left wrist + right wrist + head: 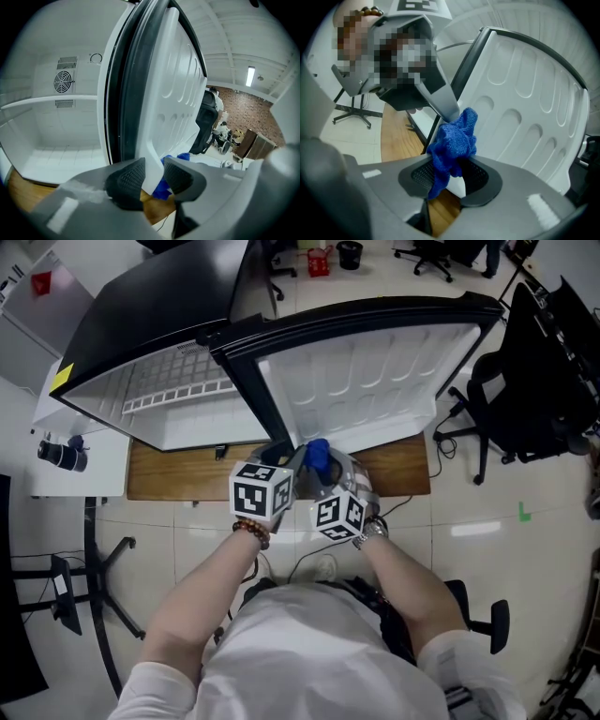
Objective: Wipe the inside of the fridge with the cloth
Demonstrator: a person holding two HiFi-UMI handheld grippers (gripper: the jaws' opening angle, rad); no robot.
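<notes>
Standing open on a wooden board [169, 482]: one fridge [178, 423], its white interior at the left of the head view. Left gripper [153, 176]: jaws pinching the bottom corner of the fridge door [176, 79], mid-frame. Right gripper [450, 174]: jaws clamped on a bunched blue cloth [452, 138], just beside the door's ribbed inner liner and outside the compartment.

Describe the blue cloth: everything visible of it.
The blue cloth is a nubby, knitted-looking rag, crumpled into a bunch. The right gripper is shut on its lower part. The rest stands up above the jaws, and a short tail hangs below them. It sits at the lower corner of the open fridge door, seemingly touching it.
</notes>
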